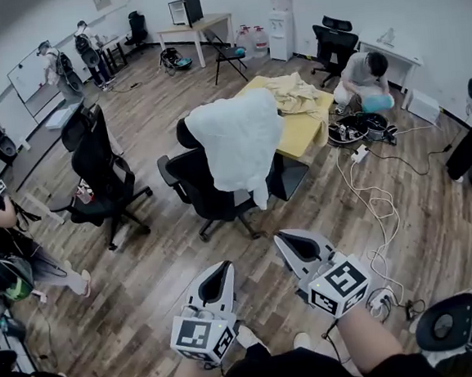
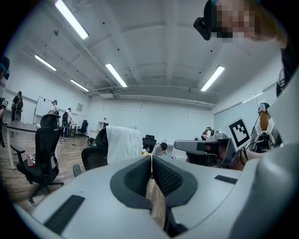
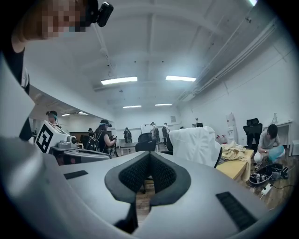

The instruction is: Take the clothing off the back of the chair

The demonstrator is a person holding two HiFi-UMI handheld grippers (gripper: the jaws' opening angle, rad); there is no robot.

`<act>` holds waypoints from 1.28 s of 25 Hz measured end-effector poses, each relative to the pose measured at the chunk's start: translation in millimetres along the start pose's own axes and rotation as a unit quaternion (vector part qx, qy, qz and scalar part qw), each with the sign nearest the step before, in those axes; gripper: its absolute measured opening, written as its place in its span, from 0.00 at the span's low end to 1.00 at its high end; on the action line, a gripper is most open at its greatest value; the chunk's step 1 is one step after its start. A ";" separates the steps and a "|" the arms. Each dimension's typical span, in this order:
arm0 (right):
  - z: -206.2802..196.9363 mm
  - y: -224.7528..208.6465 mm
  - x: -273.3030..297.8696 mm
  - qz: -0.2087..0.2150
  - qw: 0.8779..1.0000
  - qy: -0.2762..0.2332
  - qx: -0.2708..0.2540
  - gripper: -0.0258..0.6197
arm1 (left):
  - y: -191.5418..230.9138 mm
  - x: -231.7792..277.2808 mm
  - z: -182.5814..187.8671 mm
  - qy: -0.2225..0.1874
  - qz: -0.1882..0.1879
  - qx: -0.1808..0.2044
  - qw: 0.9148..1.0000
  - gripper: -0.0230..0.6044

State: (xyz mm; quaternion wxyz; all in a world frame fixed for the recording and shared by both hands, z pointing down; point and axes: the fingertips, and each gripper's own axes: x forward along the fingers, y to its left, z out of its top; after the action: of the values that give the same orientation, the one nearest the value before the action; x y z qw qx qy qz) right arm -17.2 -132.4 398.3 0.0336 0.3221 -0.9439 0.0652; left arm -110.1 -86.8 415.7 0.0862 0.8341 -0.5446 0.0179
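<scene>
Left gripper (image 1: 223,267) shut; clothing (image 1: 236,142) hangs vertically over chair (image 1: 196,185).

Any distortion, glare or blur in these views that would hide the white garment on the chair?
Head view: strong fisheye bend, dark corners, even light; the white garment on the chair is sharp. Left gripper view: ceiling strip lights glare slightly; garment small but clear beyond the shut left gripper. Right gripper view: black rim, right gripper shut and looming large; garment well lit.

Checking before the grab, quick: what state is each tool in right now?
Left tool: closed, holding nothing.
Right tool: closed, holding nothing.
</scene>
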 end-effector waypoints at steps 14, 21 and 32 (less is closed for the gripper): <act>3.5 -3.5 74.9 -0.027 0.999 -0.016 0.015 0.06 | 68.7 24.4 9.7 0.007 -0.033 0.015 0.999 0.07; 12.4 1.9 103.0 -0.046 0.999 -0.021 0.014 0.06 | 89.4 28.5 19.6 0.001 -0.064 0.021 0.998 0.07; 28.1 -7.3 117.3 -0.070 0.997 -0.031 0.008 0.06 | 102.9 35.4 24.0 -0.006 -0.086 0.024 0.996 0.07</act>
State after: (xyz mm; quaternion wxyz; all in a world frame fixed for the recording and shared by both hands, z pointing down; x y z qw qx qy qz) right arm -106.0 -213.0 383.6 0.0060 0.3894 -0.9191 0.0605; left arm -191.0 -163.1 409.3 0.0643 0.8798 -0.4706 0.0184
